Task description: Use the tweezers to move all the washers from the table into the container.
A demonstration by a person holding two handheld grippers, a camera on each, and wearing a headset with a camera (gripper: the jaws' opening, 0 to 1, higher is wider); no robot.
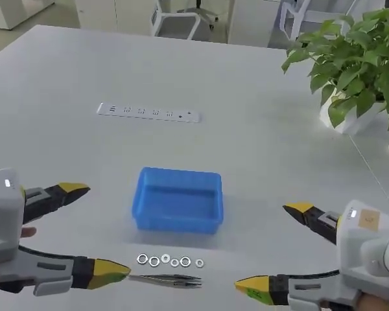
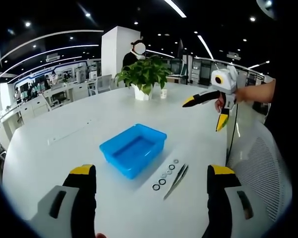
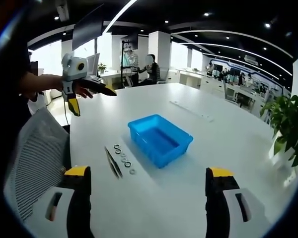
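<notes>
Head view shows a pale tabletop [image 1: 246, 129] with a blue container [image 1: 177, 199] and a short row of washers [image 1: 170, 260] just in front of it. Tweezers [image 1: 167, 279] lie beside the washers, on the person's side. The left gripper [image 1: 105, 229] and right gripper [image 1: 262, 246] hover either side, jaws spread wide and holding nothing. The tweezers lie between them, closer to the left.
</notes>
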